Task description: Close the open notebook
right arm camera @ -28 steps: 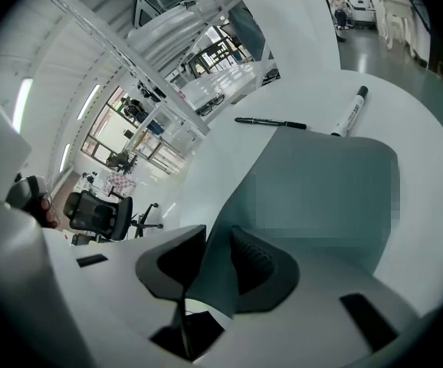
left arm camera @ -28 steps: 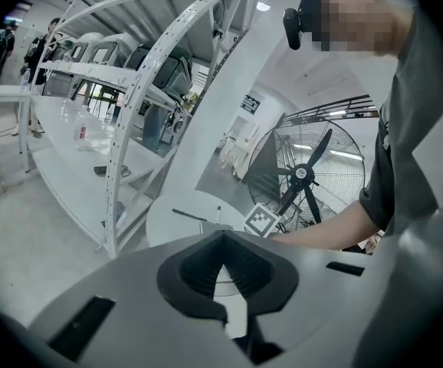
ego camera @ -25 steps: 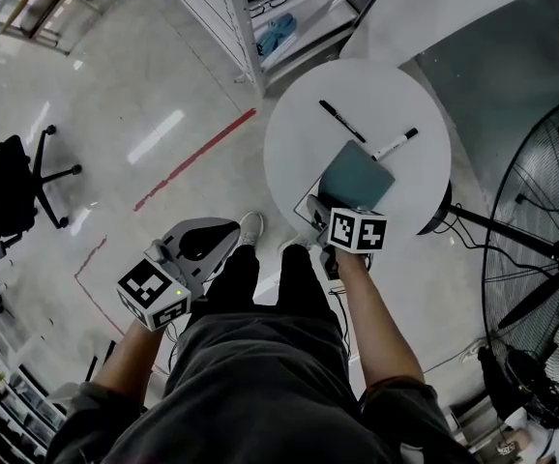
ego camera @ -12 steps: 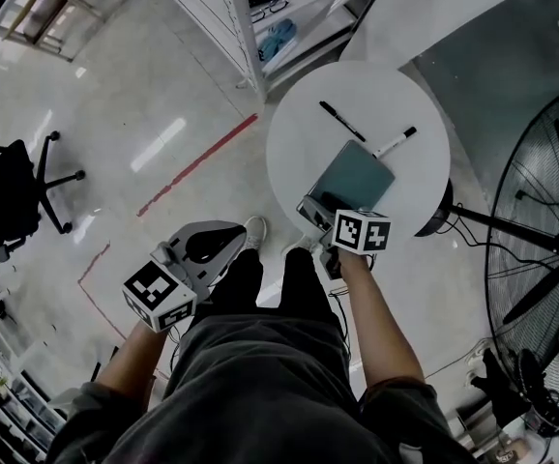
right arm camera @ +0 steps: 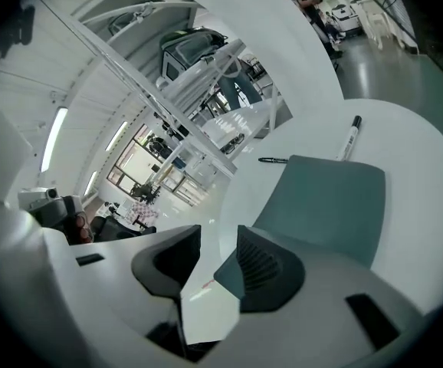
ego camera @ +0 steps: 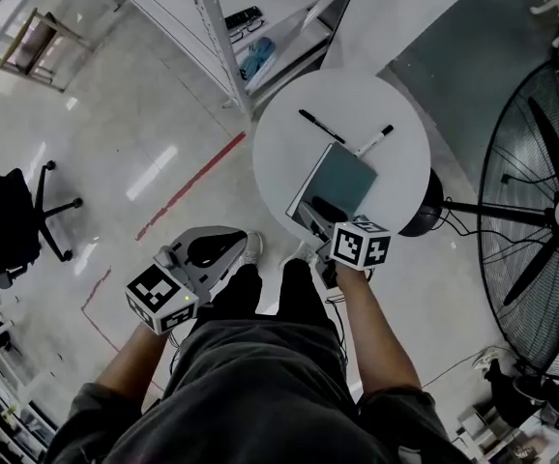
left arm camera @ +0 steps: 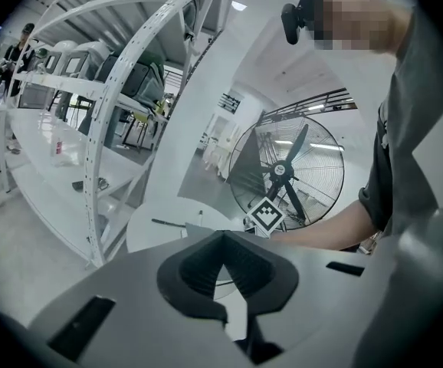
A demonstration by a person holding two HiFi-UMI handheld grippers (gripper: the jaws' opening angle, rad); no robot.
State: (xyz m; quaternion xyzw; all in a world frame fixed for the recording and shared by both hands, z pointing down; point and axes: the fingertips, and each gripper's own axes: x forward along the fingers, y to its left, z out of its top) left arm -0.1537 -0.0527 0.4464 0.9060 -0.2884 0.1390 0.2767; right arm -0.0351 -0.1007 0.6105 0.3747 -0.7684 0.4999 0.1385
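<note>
The teal notebook (ego camera: 345,180) lies on the round white table (ego camera: 289,138); its left edge is tipped up and shows a white underside. In the right gripper view its teal cover (right arm camera: 333,202) fills the middle. My right gripper (ego camera: 310,211) is at the notebook's near corner. Its jaws (right arm camera: 218,238) are closing, and the corner, teal above and white below, sits between them without the pads pressing on it. My left gripper (ego camera: 233,234) hangs off the table over the floor, shut and holding nothing (left arm camera: 223,241).
A black pen (ego camera: 321,126) and a white marker (ego camera: 374,140) lie on the table beyond the notebook. A large standing fan (ego camera: 541,211) is at the right, a white shelf rack (ego camera: 223,37) behind the table, an office chair (ego camera: 14,211) far left.
My right gripper has risen at the notebook's near corner, and the notebook's left edge now stands tipped up with white showing. The left gripper drifted slightly up.
</note>
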